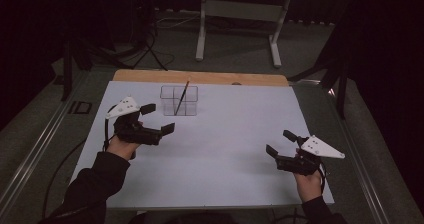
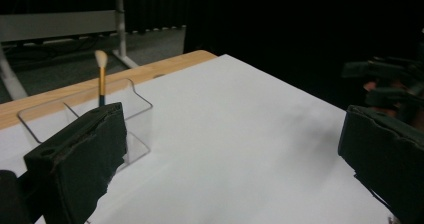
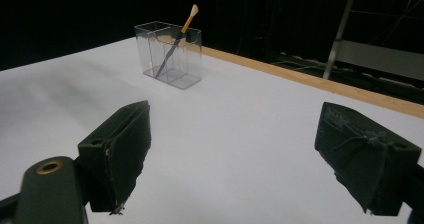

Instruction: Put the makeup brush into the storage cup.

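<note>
A clear plastic holder (image 1: 179,100) with compartments stands at the back middle of the white table (image 1: 220,144). A paintbrush (image 1: 182,97) leans inside it, bristles up. My left gripper (image 1: 158,119) hovers just left of the holder, open and empty. Down at the right, my right gripper (image 1: 280,143) is open too, with nothing in it. In the left gripper view the holder (image 2: 135,119) and the brush (image 2: 101,76) sit behind the left jaw, and the other gripper (image 2: 387,81) shows at far right. From the right gripper view, holder (image 3: 170,54) and brush (image 3: 176,38) are far ahead.
The white sheet covers a wooden tabletop whose bare strip (image 1: 200,77) shows along the far edge. Beyond it a desk frame (image 1: 240,24) stands on grey floor. Metal rails (image 1: 35,149) run along both sides of the table.
</note>
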A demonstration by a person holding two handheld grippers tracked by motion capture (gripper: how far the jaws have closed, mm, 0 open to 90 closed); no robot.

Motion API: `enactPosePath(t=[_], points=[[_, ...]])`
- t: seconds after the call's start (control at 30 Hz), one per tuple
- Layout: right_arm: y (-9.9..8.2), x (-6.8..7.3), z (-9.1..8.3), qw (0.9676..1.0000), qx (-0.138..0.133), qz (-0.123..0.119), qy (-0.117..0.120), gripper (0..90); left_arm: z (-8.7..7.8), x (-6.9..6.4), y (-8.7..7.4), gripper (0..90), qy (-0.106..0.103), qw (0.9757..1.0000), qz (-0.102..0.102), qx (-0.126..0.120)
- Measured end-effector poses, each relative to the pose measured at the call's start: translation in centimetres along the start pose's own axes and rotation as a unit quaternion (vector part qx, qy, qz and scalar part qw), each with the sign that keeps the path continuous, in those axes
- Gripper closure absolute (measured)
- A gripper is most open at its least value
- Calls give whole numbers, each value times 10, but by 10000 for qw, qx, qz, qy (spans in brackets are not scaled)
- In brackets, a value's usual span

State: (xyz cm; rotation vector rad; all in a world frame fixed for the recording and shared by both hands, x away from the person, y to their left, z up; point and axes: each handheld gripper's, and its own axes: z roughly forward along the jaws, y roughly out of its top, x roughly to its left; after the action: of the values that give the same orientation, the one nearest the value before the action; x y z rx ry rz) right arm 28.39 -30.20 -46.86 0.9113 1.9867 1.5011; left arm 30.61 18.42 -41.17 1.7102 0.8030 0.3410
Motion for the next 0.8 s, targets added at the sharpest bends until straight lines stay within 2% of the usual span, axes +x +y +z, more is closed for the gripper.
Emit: enactPosePath(t=[0.07,0.17,0.53,0.63,0.73,0.8], points=[[0,0,0,10000,-3,-9,3,144,-2,-3,-5,0,-99,9999,13,-74],[0,1,0,10000,1,-11,4,144,-3,-8,-13,0,-170,9998,32,-59],[0,1,0,10000,4,-10,7,144,-5,-17,-49,0,-310,9995,11,-26],[0,1,1,10000,5,-19,11,144,-6,-19,-59,0,-346,9994,65,-13],[0,1,1,10000,7,-16,9,144,-5,-20,-65,0,-387,9992,73,46],[0,1,1,10000,15,-22,10,144,-3,-23,-76,0,-439,9989,115,133]])
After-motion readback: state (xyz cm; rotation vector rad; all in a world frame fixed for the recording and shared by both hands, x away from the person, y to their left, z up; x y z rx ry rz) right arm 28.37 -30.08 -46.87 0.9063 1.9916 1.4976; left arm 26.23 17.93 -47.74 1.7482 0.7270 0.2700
